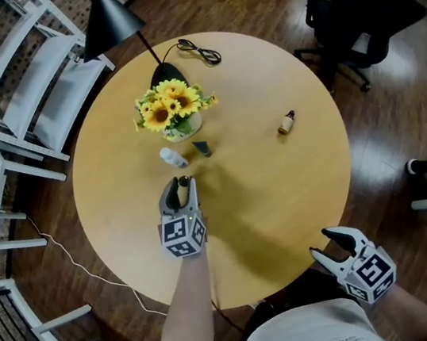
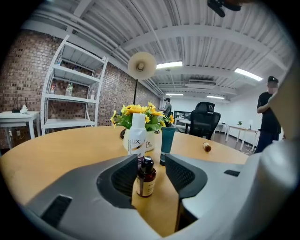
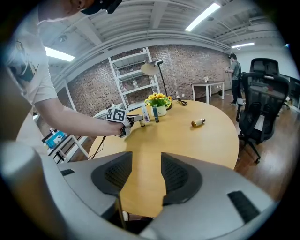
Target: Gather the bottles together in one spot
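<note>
A small brown bottle point(image 2: 146, 178) stands upright on the round wooden table point(image 1: 282, 195), between the jaws of my left gripper point(image 1: 180, 185). The pads do not press on it; a gap shows on the right side. Just beyond it stand a white bottle point(image 2: 137, 138) and a teal bottle point(image 2: 167, 145), in front of a vase of sunflowers point(image 1: 172, 112). An amber bottle point(image 1: 285, 123) lies on its side alone at the table's right. My right gripper point(image 1: 331, 245) hovers open over the near table edge with nothing between its jaws.
A black desk lamp point(image 1: 109, 17) with its cable stands at the table's far side behind the flowers. A white shelf unit point(image 1: 23, 83) is to the left, and a black office chair point(image 1: 357, 14) to the right. A person stands far off in the room point(image 2: 267, 112).
</note>
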